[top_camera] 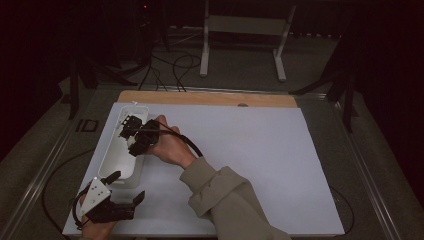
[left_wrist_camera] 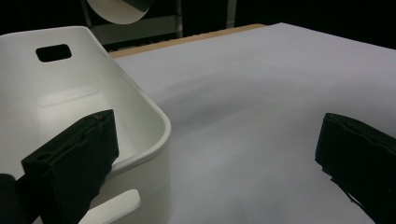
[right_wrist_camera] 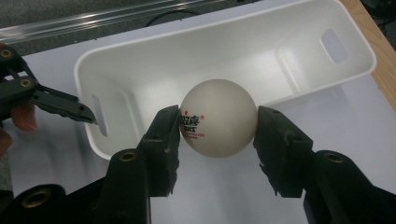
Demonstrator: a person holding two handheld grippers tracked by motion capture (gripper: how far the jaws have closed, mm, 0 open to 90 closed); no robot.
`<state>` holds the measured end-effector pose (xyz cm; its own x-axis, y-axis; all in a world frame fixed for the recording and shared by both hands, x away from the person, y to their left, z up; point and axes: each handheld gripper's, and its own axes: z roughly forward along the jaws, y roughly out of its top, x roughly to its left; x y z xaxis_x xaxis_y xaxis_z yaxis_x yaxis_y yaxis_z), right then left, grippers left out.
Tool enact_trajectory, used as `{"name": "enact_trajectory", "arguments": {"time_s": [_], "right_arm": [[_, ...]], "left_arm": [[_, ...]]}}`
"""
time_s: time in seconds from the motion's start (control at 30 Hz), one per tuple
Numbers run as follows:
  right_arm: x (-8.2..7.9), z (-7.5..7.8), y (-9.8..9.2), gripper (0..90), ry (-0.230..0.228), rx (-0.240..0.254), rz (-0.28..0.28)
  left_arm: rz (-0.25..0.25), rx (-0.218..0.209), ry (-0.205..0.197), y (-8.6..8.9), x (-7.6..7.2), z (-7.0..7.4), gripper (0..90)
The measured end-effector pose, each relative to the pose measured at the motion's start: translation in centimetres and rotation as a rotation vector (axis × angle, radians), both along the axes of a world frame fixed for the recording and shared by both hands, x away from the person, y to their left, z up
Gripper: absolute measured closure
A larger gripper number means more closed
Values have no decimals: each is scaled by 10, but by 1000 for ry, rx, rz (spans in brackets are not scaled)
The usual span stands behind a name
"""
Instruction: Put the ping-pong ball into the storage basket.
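**A:** Talk me through it, high view first.

**B:** From above I see my right hand-held gripper [top_camera: 131, 131] over the white bin [top_camera: 111, 162] at the left of the desk [top_camera: 260, 160]. My left hand-held gripper [top_camera: 129, 186] sits at the bin's near end, one jaw at the rim, the other out over the paper. The ball is too small to make out here.

**A:** Left gripper view?

**B:** My left hand-held gripper [left_wrist_camera: 217, 154] is released, jaws wide apart with nothing between them. One jaw is at the bin's wall [left_wrist_camera: 140, 121]; I can't tell whether it touches. It steadies nothing as it stands.

**A:** Right gripper view?

**B:** My right hand-held gripper [right_wrist_camera: 217, 135] is grasping the ping-pong ball [right_wrist_camera: 218, 116], a pad on each side at about its widest part. The ball hangs over the near rim of the bin [right_wrist_camera: 224, 60], not clearly over the hollow.

**A:** What worries you?

**B:** Letting go here, I think. The ball could clip the rim and bounce onto the desk, then roll away. It's light and springy, so even a drop inside from too high might hop out. And the smooth shell could squirt from the pads if I tilt or ease unevenly.
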<state>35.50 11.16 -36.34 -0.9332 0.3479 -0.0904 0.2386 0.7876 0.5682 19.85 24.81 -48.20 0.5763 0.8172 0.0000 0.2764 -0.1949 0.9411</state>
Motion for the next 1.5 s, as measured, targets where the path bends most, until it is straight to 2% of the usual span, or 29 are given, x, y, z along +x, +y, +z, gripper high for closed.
{"name": "enact_trajectory", "arguments": {"time_s": [0.73,1.5], "right_arm": [[-9,-4,14,509,-8,3,33],[-16,-12,28,508,7,12,57]], "left_arm": [[-1,-2,1,0,0,0,0],[-1,-2,1,0,0,0,0]]}}
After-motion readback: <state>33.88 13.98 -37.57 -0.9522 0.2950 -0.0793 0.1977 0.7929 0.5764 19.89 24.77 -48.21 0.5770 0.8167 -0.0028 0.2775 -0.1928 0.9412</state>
